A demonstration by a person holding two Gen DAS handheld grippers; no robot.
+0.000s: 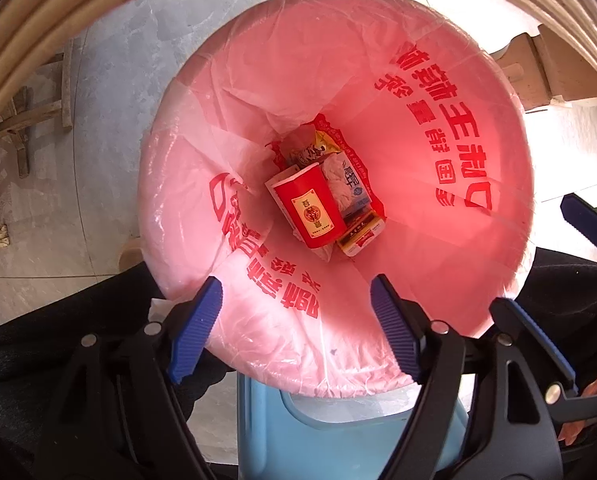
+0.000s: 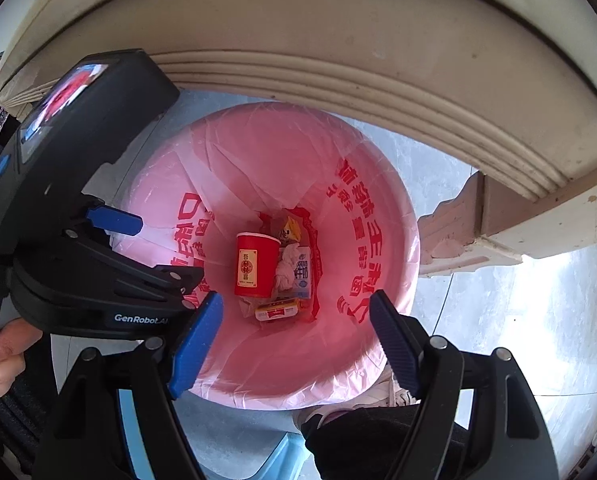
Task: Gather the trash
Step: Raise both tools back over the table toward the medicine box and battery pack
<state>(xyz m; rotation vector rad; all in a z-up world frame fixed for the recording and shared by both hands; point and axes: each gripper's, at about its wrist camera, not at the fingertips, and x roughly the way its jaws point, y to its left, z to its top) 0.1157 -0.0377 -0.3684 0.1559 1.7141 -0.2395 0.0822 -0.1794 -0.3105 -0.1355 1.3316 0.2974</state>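
Note:
A bin lined with a pink plastic bag [image 1: 438,240] printed with red characters stands on the floor below both grippers; it also shows in the right wrist view [image 2: 378,288]. At its bottom lie a red paper cup [image 1: 310,204] [image 2: 255,264], a small yellow and red box [image 1: 358,234] [image 2: 276,309], a blue and white milk carton [image 2: 301,272], crumpled tissue [image 1: 340,184] and a yellow wrapper [image 1: 318,148]. My left gripper [image 1: 296,328] is open and empty above the bin's near rim. My right gripper [image 2: 296,344] is open and empty above the bin. The left gripper's body [image 2: 78,240] shows at the left of the right wrist view.
A cream moulded table edge [image 2: 378,60] curves over the far side of the bin, with a carved leg [image 2: 458,236] at the right. A light blue plastic stool [image 1: 318,432] is just below the bin's near rim. The floor [image 1: 98,140] is grey tile. The person's black sleeve and shoe [image 2: 378,400] are near the bin.

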